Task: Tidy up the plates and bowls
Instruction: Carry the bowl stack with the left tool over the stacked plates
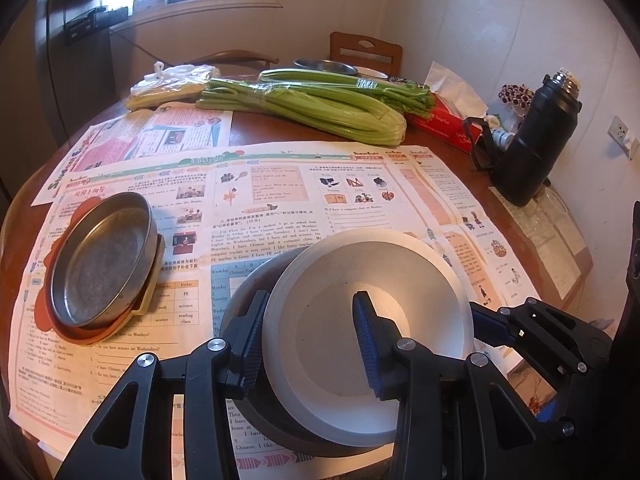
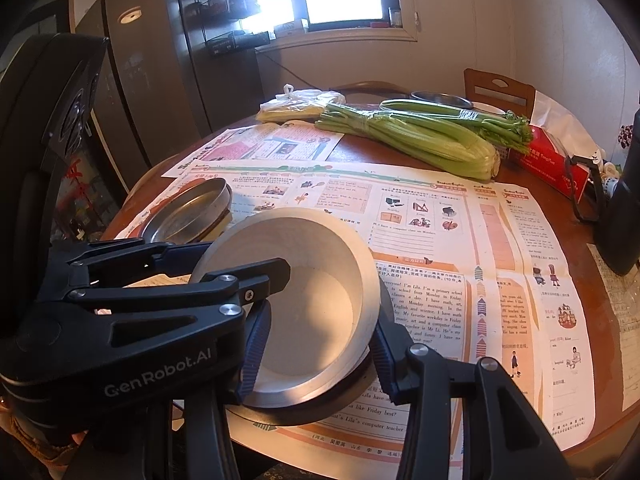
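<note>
Left gripper (image 1: 312, 344): bottom center of the left wrist view, jaws closed on the near wall of the white bowl (image 1: 368, 320), 1 pad outside, 1 inside.
Right gripper (image 2: 316, 352): bottom center of the right wrist view, jaws pinched shut across the same bowl's wall on the opposite side.
White bowl: held by both, tilted, nested in or just over a dark bowl (image 1: 256, 408) that sits on the newspaper (image 1: 280, 200); whether it's fully seated, can't tell.
Stack at left: metal pan (image 1: 104, 256) atop a yellow dish and an orange plate (image 1: 52, 316), mid-left of the left wrist view.
Progress: 2 stacks formed, by the look of it; white bowl seems near its place, release not yet done.
Left to do: another metal bowl (image 1: 324, 66) and a white dish at the far edge of the table (image 1: 256, 128), upper center, probably still to gather.
Around: celery (image 1: 304, 104), a bagged item, red tissue box (image 1: 444, 126), black flask (image 1: 536, 140) at right.
In the way: celery lies btwn the stacks and the far bowl; near area is clear.
</note>
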`<state>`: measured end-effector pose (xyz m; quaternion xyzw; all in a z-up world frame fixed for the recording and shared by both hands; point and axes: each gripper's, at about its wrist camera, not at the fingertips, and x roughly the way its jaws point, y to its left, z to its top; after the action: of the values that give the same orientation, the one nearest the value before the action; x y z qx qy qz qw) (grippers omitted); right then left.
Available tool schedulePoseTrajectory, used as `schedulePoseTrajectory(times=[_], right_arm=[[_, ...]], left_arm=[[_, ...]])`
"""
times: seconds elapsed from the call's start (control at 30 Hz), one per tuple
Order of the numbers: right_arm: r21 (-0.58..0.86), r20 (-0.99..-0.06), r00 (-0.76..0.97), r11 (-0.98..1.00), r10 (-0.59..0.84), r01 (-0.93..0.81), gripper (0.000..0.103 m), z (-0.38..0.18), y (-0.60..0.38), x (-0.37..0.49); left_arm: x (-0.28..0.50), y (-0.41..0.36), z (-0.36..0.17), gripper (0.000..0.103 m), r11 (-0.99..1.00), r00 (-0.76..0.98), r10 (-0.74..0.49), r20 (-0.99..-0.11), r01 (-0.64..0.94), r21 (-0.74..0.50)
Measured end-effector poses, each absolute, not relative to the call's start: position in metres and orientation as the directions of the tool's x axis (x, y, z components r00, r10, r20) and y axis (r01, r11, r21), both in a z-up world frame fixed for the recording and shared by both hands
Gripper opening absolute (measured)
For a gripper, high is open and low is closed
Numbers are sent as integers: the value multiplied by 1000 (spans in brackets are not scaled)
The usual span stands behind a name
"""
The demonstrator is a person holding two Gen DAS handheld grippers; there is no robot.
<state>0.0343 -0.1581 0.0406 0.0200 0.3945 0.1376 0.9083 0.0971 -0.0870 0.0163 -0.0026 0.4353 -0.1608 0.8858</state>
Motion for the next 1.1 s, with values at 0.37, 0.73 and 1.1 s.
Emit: schedulePoseTrajectory(times=[0.37, 0.73, 1.1], right_arm=[[128, -715, 651, 963, 255, -236, 48, 36, -154, 35], [117, -715, 655, 966, 244, -232, 48, 36, -156, 37], [121, -707, 664, 967, 242, -224, 48, 39, -158, 40]], left_arm=[[100, -84, 11, 43, 950, 565, -287, -773, 274, -152], [105, -80, 9, 44, 948, 562, -297, -772, 272, -167], [105, -71, 13, 44, 952, 581, -288, -762, 263, -159]])
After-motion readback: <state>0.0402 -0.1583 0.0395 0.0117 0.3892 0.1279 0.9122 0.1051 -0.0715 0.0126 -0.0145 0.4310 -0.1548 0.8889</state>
